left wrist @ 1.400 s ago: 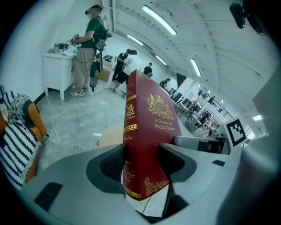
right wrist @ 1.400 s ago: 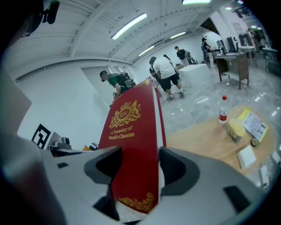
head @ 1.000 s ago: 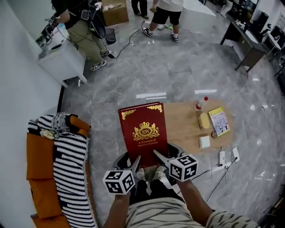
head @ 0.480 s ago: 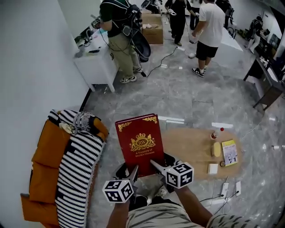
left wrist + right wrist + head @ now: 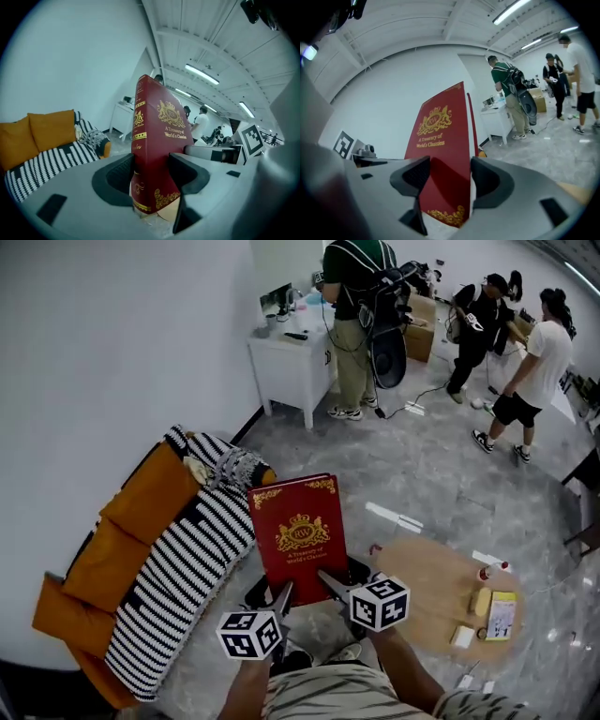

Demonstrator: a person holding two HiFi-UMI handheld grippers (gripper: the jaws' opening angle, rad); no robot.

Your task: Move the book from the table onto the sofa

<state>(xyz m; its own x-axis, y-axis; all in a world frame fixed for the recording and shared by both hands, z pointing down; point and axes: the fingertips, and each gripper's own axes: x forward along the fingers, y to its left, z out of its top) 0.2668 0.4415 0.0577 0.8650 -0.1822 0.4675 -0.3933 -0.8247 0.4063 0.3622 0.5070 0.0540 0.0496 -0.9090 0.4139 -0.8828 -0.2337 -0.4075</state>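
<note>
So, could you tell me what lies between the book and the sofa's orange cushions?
In the head view, a striped blanket draped over the sofa lies between book and cushions.

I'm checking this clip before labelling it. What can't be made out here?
Head view: lower edge of the red gold-crested hardcover book, hidden behind the left gripper and right gripper.
Head view: small items on the round wooden table, too small to identify.
Head view: seat of the orange sofa, covered by the black-and-white striped blanket.
</note>
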